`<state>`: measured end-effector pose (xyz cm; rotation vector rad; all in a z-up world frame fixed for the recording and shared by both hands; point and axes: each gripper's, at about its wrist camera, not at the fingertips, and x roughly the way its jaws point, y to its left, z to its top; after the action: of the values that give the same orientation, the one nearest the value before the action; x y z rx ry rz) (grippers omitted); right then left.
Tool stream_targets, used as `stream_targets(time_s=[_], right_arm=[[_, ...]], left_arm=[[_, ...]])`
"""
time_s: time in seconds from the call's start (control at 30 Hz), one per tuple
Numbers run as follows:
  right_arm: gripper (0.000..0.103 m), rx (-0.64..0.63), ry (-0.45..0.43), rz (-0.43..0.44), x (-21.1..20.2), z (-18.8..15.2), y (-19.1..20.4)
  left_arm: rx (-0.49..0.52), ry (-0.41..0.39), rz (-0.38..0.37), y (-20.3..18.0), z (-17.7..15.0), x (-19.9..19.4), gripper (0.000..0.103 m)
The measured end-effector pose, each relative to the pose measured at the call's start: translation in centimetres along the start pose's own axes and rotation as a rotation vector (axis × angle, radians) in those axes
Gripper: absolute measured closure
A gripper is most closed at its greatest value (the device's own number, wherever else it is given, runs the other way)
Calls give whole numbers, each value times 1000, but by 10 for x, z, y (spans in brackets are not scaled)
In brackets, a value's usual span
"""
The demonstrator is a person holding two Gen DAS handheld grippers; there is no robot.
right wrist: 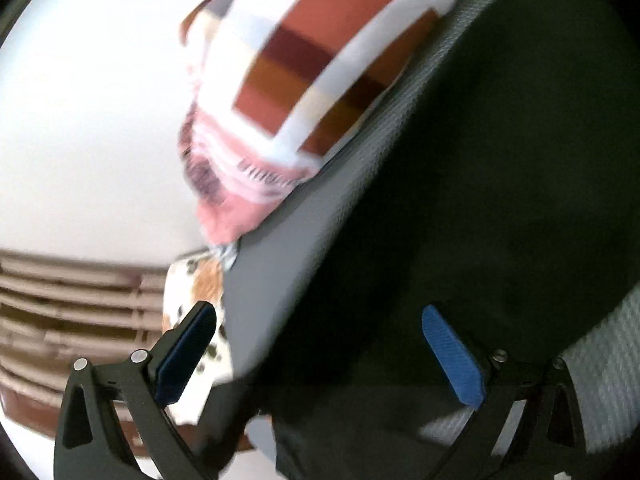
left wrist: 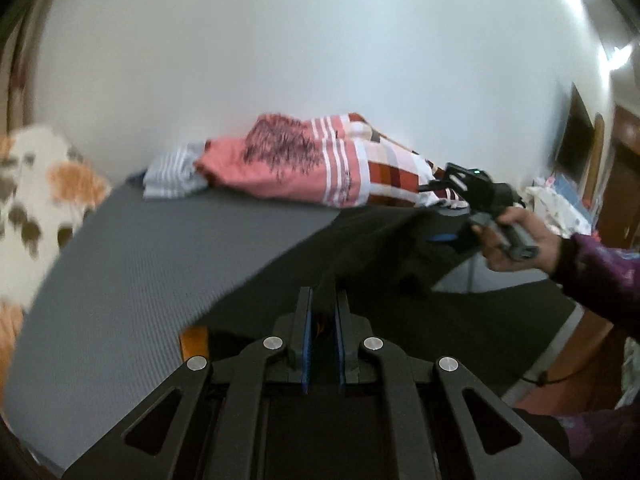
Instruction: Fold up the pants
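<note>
The dark pants (left wrist: 380, 248) lie on the right part of a grey mat (left wrist: 140, 260). My left gripper (left wrist: 324, 296) is shut on a raised fold of their fabric, which stretches up and away toward the right. A hand (left wrist: 520, 244) holds my right gripper (left wrist: 444, 234) at the pants' far right edge. In the right wrist view, my right gripper (right wrist: 318, 312) is open wide, its blue pads (right wrist: 452, 356) apart over the pants (right wrist: 480, 180) and the mat's edge (right wrist: 288, 280). Nothing is pinched between those pads. The view is tilted and blurred.
A heap of pink, striped and checked cloths (left wrist: 312, 160) lies at the back of the mat against a white wall. A floral pillow (left wrist: 36, 200) sits at the left. Furniture and clutter (left wrist: 580, 184) stand at the far right. A purple sleeve (left wrist: 600, 276) crosses the right side.
</note>
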<state>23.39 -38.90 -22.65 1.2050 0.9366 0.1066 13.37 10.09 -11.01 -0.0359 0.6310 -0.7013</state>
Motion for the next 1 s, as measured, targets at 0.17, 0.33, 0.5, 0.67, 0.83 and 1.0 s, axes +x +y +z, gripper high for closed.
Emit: stream_targets(time_s=[0.17, 0.33, 0.5, 0.67, 0.83, 1.0], right_arm=[[98, 19, 6, -71, 20, 22, -17], [97, -158, -93, -117, -34, -31, -7], [97, -267, -106, -134, -90, -113, -12], [97, -291, -66, -190, -111, -177, -40], [98, -251, -50, -200, -124, -205, -74], [98, -236, -32, -202, -123, -216, -85]], left_arm=[[-68, 42, 33, 3, -20, 3, 93], [-100, 64, 96, 21, -24, 3, 92], [-106, 113, 143, 34, -37, -1, 92], [-115, 179, 193, 40, -66, 5, 92], [-125, 189, 217, 41, -87, 0, 91], [-99, 195, 256, 42, -92, -5, 87]])
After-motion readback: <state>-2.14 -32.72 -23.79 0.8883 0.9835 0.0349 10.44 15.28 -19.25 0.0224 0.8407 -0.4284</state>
